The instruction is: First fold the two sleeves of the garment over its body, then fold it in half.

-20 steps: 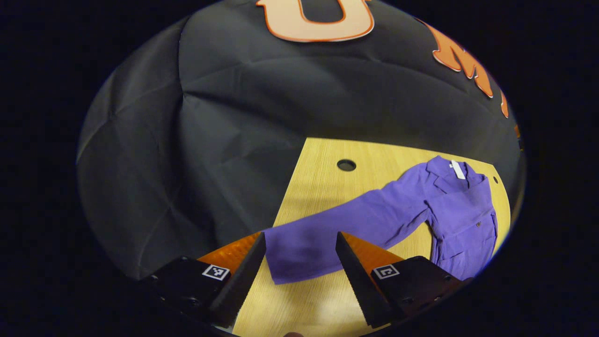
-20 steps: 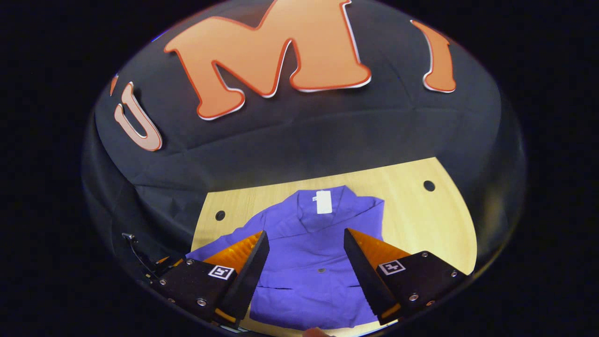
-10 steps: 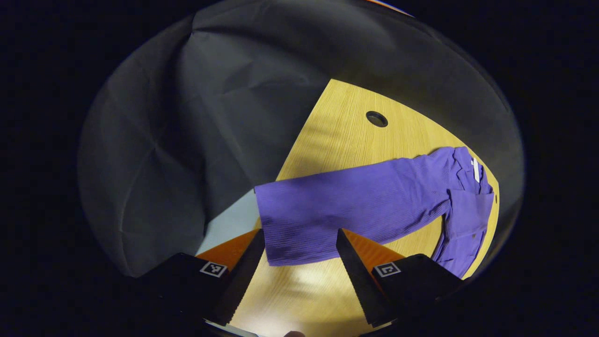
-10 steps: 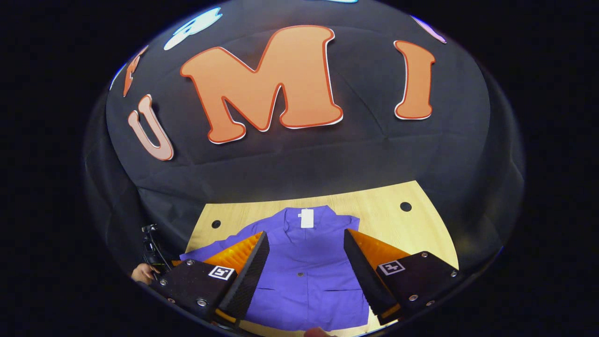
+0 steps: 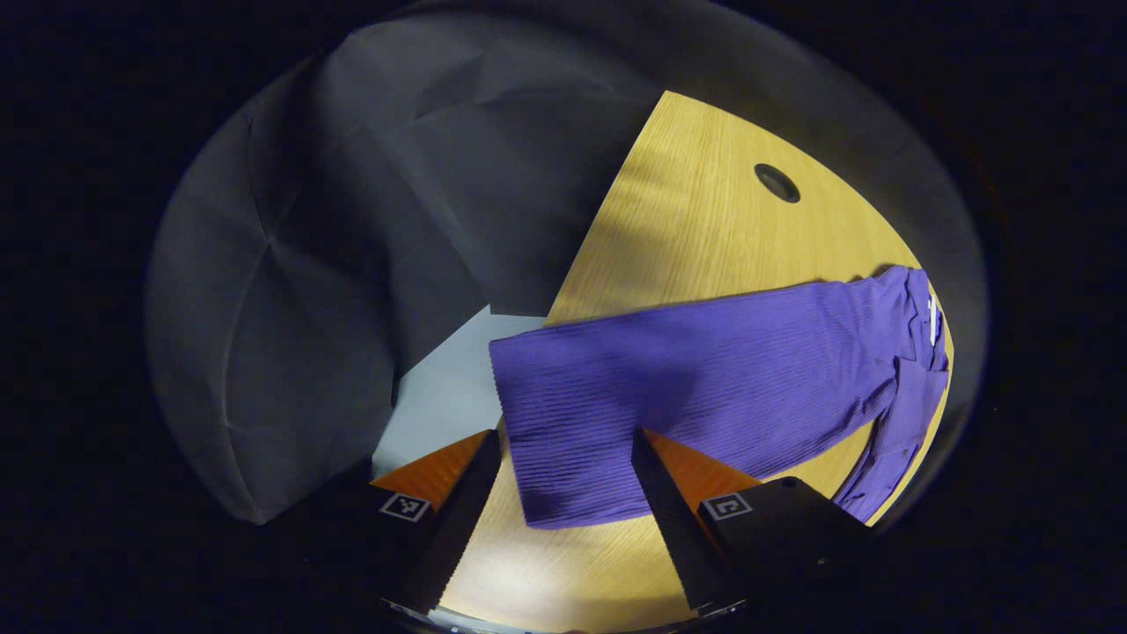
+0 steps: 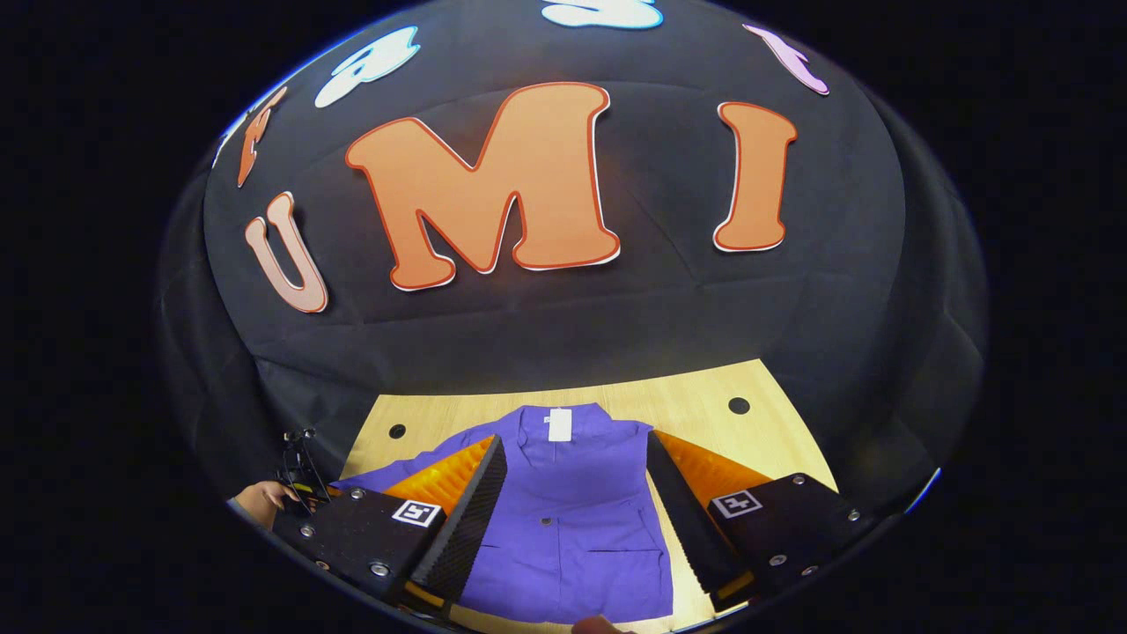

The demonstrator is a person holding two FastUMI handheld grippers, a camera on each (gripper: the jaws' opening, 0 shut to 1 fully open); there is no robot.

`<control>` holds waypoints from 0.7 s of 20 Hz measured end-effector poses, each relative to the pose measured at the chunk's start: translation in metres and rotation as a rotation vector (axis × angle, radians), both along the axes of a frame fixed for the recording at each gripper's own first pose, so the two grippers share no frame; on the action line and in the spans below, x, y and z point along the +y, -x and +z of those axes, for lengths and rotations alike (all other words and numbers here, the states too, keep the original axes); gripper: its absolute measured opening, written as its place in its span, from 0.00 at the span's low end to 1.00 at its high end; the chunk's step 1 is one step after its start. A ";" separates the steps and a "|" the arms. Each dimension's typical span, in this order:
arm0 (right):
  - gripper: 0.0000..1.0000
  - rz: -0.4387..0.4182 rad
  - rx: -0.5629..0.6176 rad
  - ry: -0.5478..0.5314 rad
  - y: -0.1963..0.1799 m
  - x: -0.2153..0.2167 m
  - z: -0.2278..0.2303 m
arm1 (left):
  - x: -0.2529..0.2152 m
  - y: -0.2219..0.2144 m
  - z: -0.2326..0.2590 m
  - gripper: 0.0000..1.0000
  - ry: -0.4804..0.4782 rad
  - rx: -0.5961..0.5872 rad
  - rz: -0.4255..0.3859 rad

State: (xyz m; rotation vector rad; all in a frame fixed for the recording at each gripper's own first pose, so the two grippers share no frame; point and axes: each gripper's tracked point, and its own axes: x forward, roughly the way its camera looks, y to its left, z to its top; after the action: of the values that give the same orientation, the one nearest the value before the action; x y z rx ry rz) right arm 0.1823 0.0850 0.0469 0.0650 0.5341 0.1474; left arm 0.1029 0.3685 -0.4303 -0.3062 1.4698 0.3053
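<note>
Wooden tabletop bearing a purple garment laid flat, collar toward the booth wall. Its outstretched sleeve runs lengthwise away from the left gripper, cuff end nearest, between wide-open, empty jaws. Right gripper, likewise open and empty, hovers over the body.

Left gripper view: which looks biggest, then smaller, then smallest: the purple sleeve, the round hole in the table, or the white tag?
1. Purple sleeve, by far the largest.
2. Round hole.
3. White tag, a thin sliver at the far edge; the fisheye squeezes it, so its rank under the hole is unsure.
</note>
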 end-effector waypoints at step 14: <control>0.96 -0.039 -0.006 -0.043 0.016 -0.034 -0.004 | -0.046 -0.015 0.023 0.08 0.090 -0.010 0.006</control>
State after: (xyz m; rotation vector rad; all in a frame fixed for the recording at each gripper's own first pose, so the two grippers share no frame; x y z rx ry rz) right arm 0.1662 0.0512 0.0430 0.1164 0.5236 0.1209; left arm 0.1177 0.3223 -0.4073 -0.3841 1.4755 0.2423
